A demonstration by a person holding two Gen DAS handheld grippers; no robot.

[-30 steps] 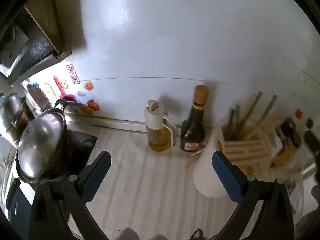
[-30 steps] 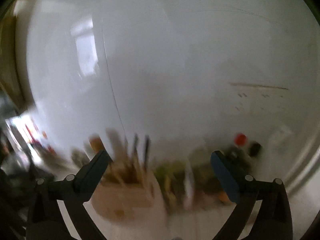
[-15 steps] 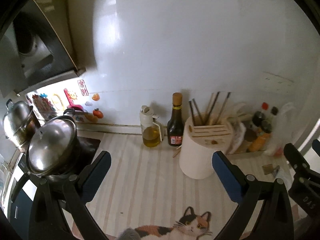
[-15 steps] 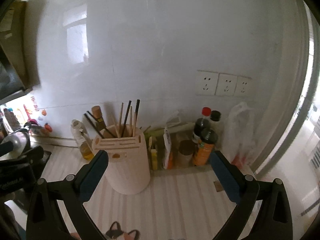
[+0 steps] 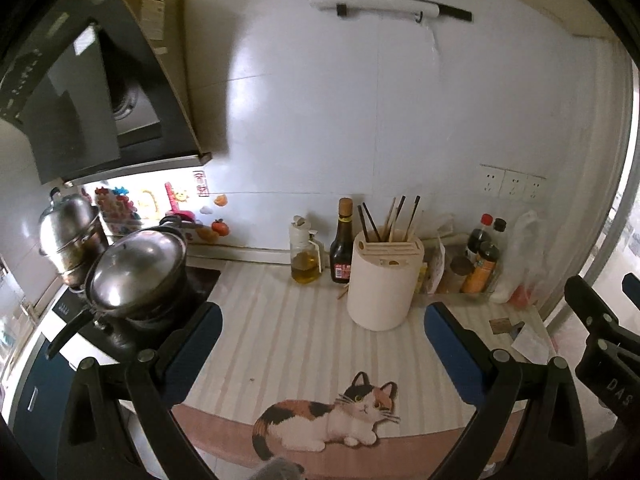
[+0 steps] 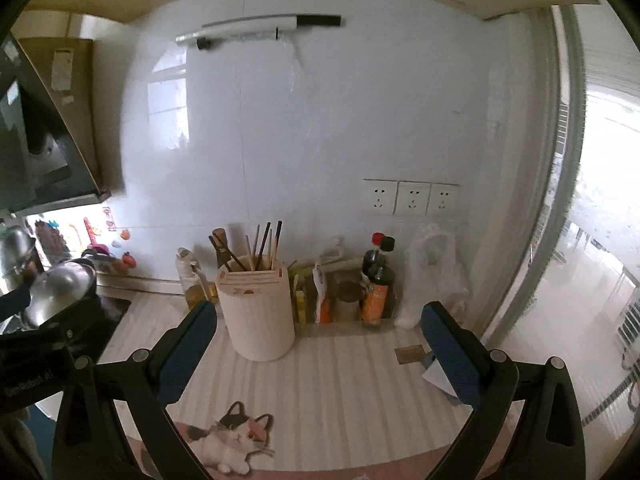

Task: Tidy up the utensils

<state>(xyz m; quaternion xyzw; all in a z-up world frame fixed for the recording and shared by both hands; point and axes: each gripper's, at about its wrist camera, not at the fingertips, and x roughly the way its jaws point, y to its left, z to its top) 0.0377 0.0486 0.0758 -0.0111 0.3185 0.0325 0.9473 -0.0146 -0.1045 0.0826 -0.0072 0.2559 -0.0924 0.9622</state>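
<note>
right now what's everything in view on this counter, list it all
utensil holder: 1, cream, mid counter
chopsticks: several, dark and wood, upright in holder
oil dispenser: 1, clear with yellow oil, left of holder
sauce bottle: 1, dark, between dispenser and holder
condiment bottles: about three, right of holder
plastic bag: 1, clear, far right
lidded pot: 1, steel, on stove
cat mat: 1, striped, covering counter
wall sockets: 3, white
left gripper: open
right gripper: open
</note>
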